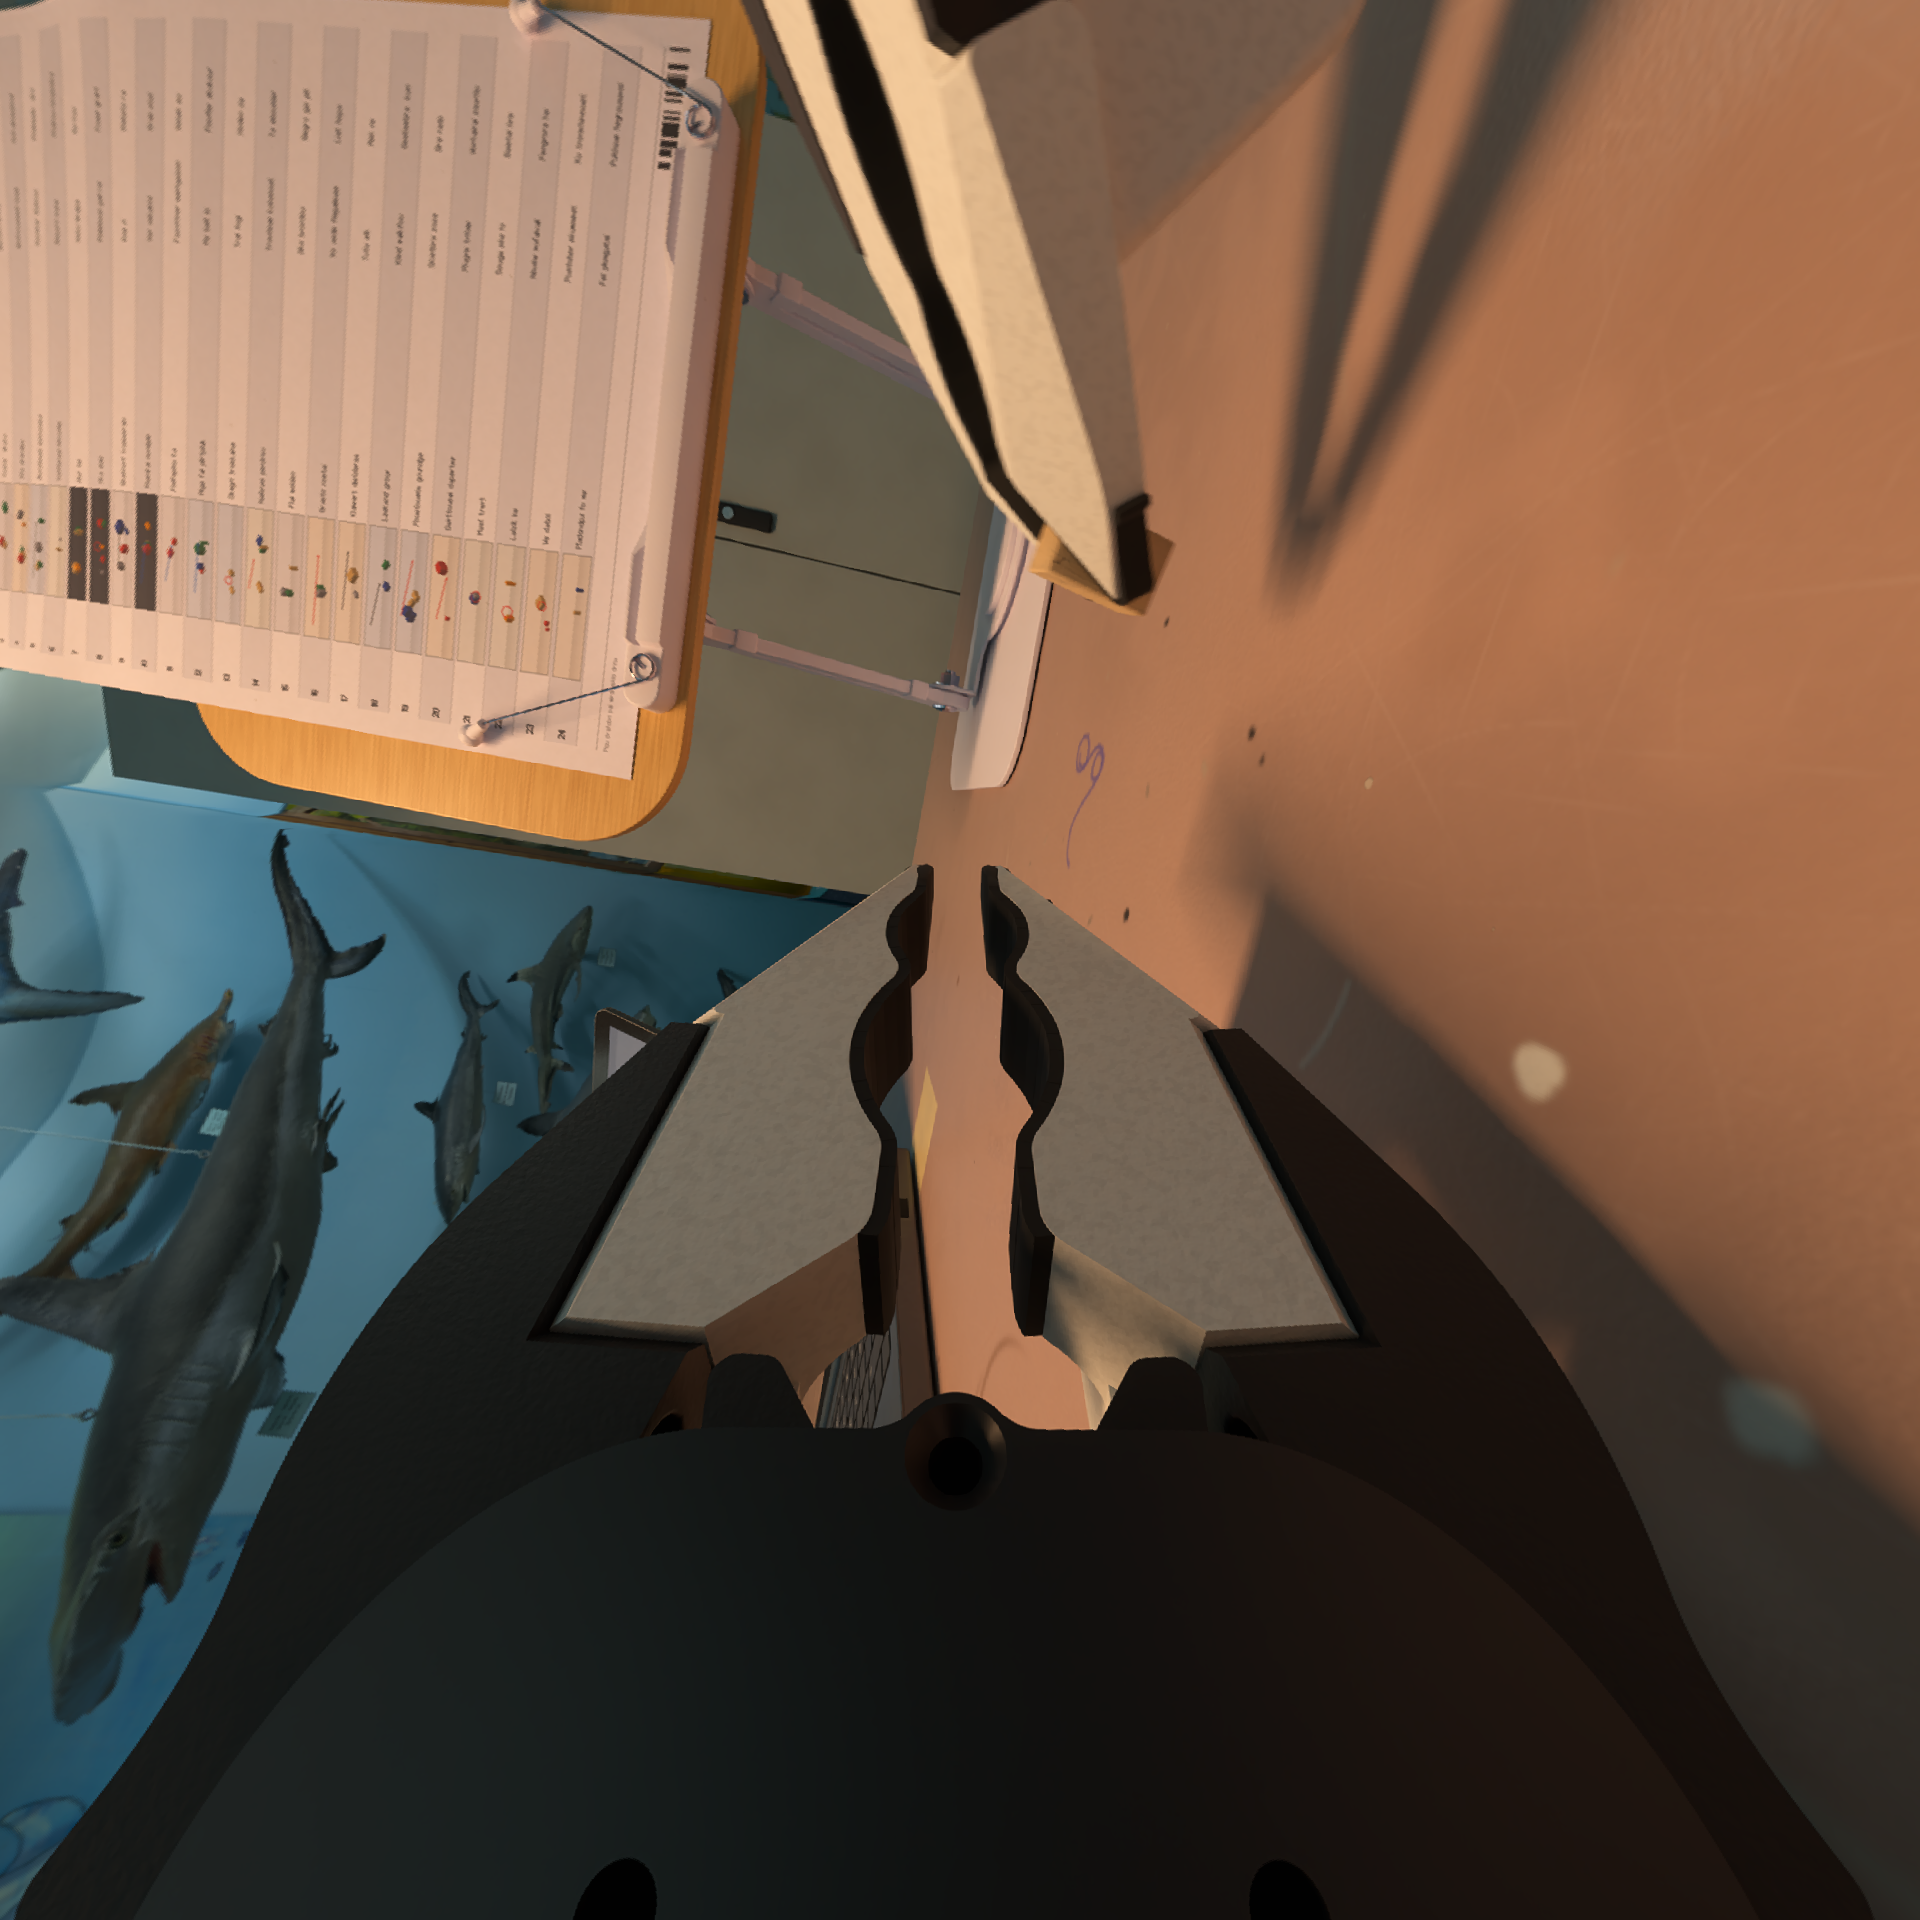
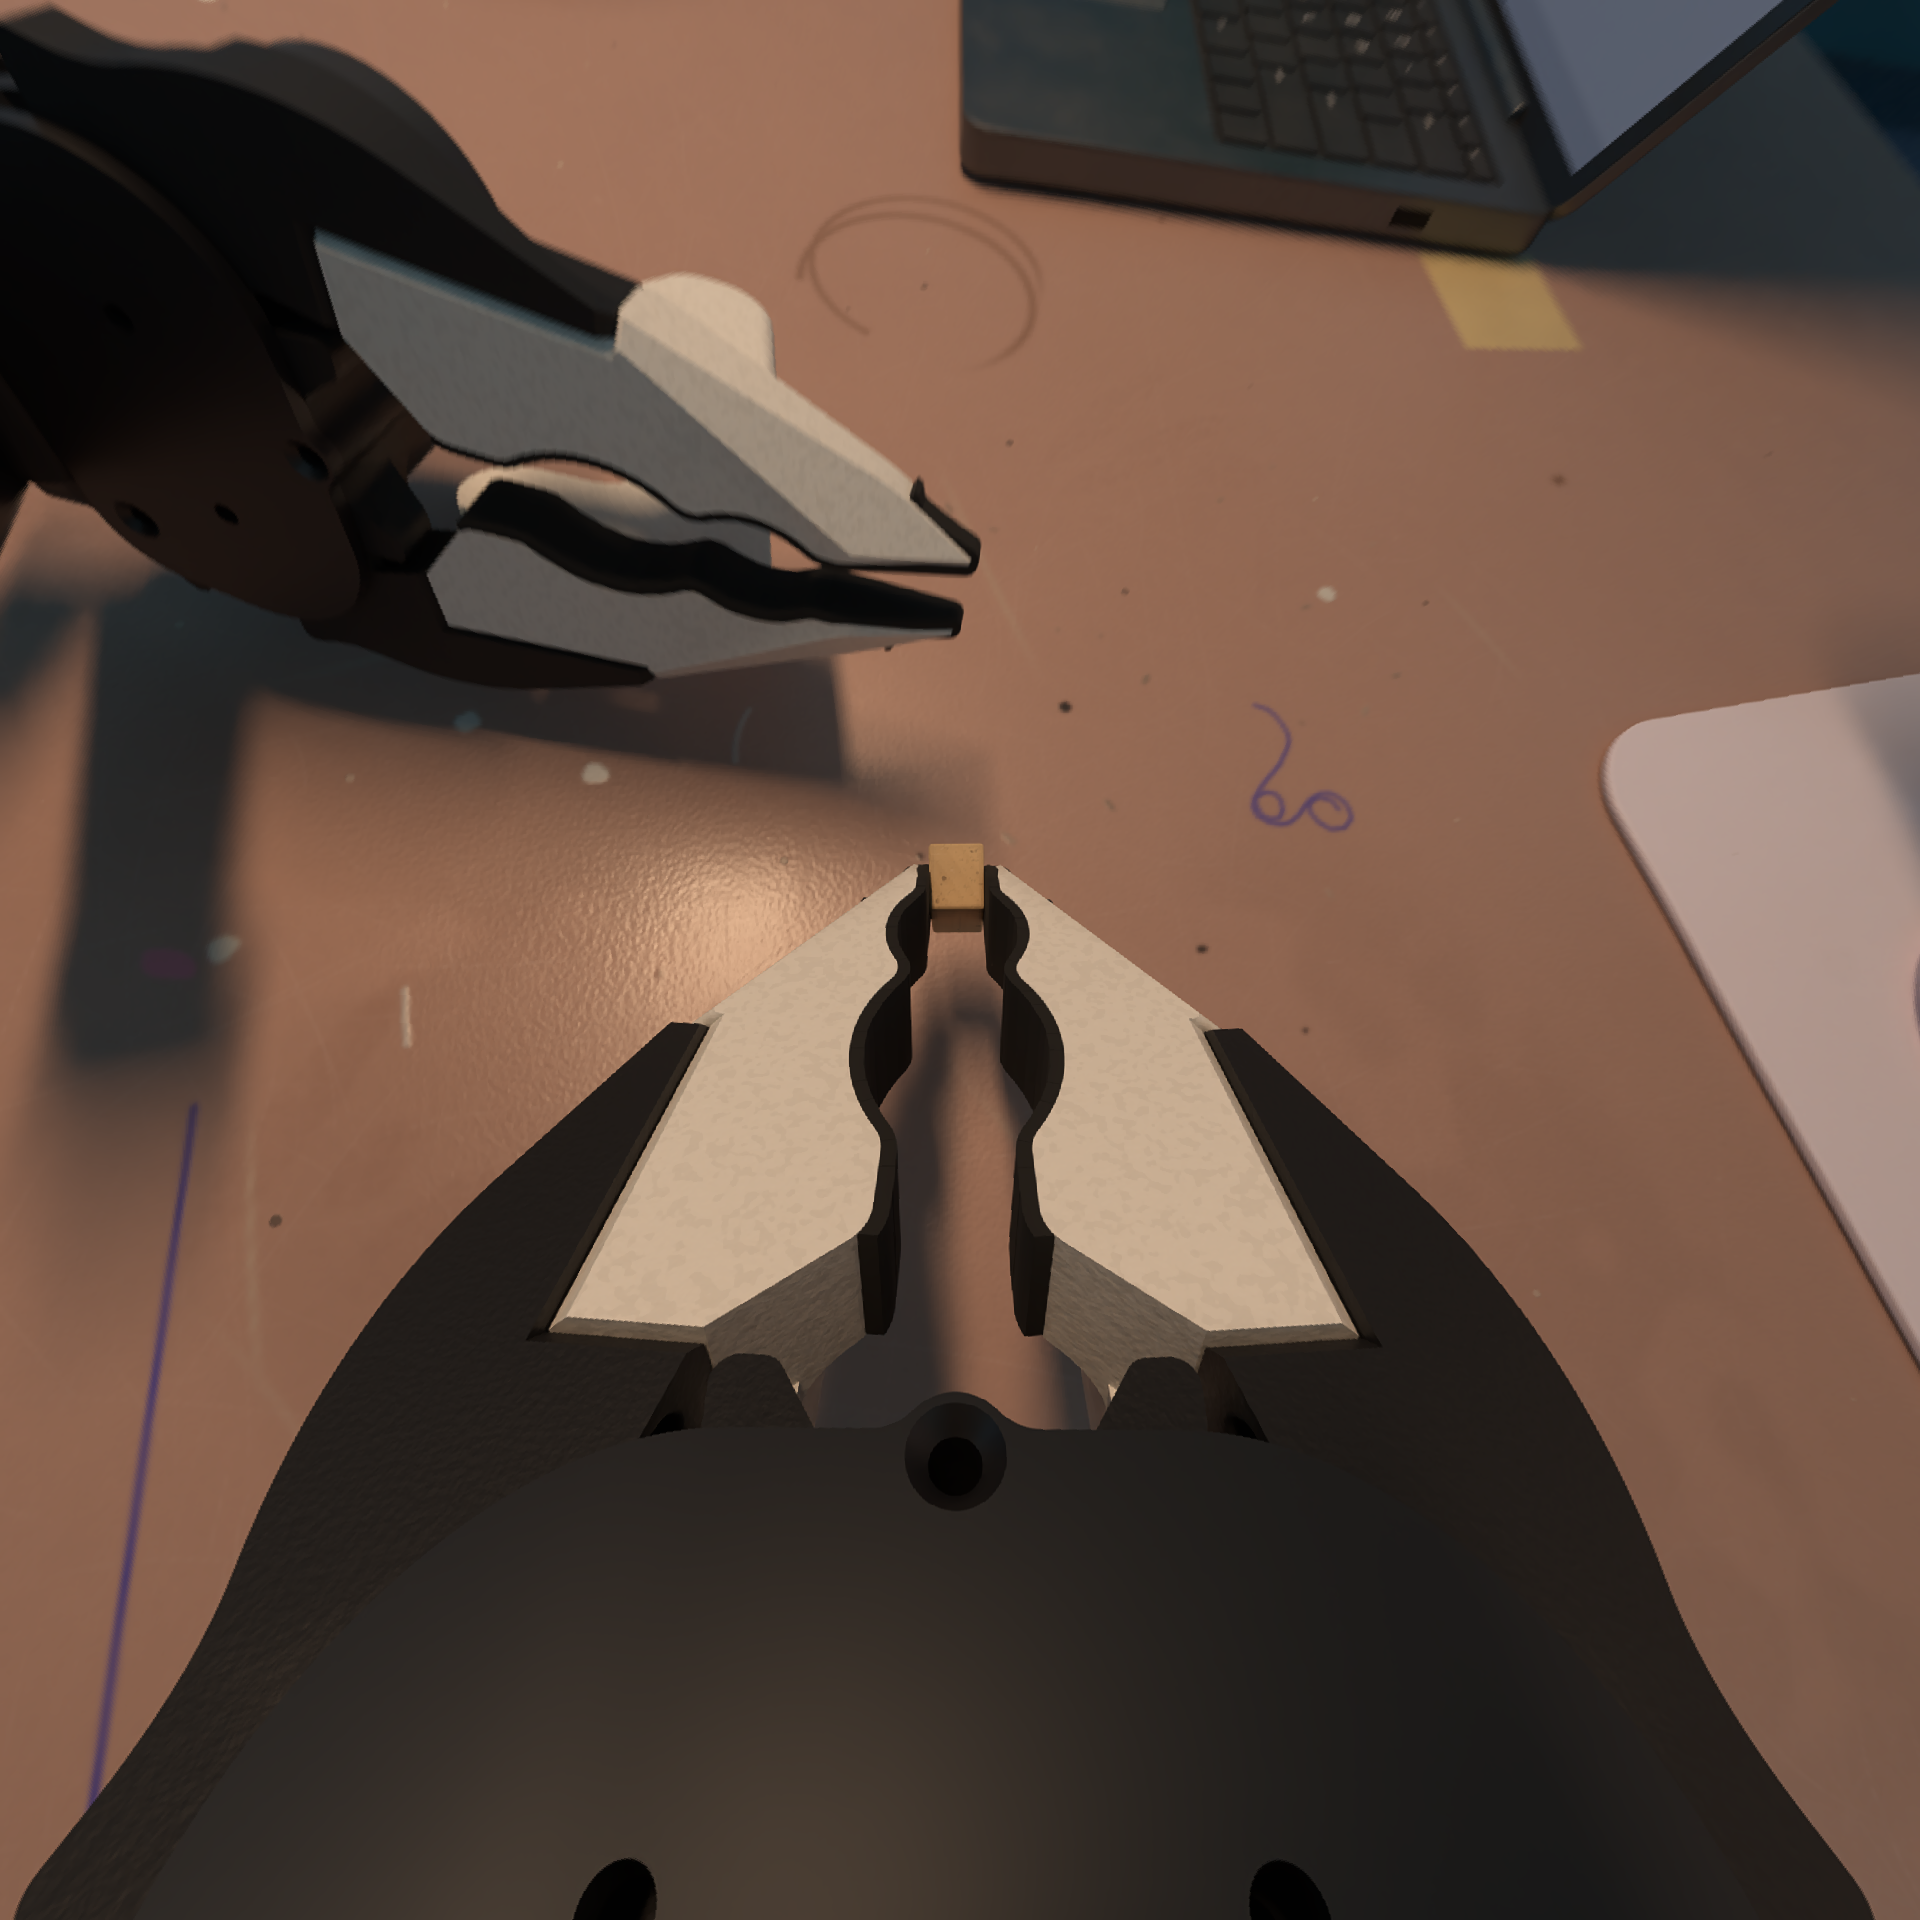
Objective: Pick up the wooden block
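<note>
The small wooden block (image 2: 956, 875) sits between the tips of my right gripper (image 2: 956, 885), which is shut on it at or just above the brown table (image 2: 1351, 540). In the left wrist view the block (image 1: 1081, 574) shows as a tan piece at the tips of the right gripper (image 1: 1127, 551), against the table. My left gripper (image 1: 956, 883) is empty, its jaws almost together with only a narrow slit between them. It also shows in the right wrist view (image 2: 961, 592), hovering to the left of and beyond the block, apart from it.
An open laptop (image 2: 1299, 104) lies at the far side and a white board (image 2: 1787, 935) at the right. A strip of yellow tape (image 2: 1496, 301) is stuck near the laptop. A wooden clipboard with a printed sheet (image 1: 364, 364) stands beyond the table edge.
</note>
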Available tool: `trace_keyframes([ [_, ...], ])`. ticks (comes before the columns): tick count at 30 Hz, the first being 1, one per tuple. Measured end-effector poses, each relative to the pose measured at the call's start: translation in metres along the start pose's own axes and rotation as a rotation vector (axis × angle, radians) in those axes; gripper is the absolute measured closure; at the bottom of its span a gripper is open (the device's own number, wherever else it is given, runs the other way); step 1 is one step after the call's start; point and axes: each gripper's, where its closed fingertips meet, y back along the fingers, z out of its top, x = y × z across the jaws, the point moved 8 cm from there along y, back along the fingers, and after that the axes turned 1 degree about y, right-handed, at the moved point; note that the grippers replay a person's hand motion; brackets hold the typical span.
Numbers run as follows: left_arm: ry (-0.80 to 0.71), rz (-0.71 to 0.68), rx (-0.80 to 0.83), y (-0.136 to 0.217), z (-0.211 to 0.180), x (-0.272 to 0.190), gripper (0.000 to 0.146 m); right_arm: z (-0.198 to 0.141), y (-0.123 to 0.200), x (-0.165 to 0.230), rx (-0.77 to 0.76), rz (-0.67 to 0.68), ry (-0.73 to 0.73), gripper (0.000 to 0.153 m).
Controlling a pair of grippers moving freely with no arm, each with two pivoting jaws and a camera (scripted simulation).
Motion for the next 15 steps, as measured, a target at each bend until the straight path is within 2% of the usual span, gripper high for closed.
trace_keyframes([
  [5,-0.02,-0.004,0.016,-0.0022,-0.0008,-0.0019,0.137,0.0039,-0.0001,0.0007,-0.011,-0.059,0.012,0.143],
  [15,-0.097,0.018,0.029,-0.0045,0.0003,-0.0056,0.137,0.0053,-0.0025,0.0025,-0.002,-0.049,0.005,0.144],
])
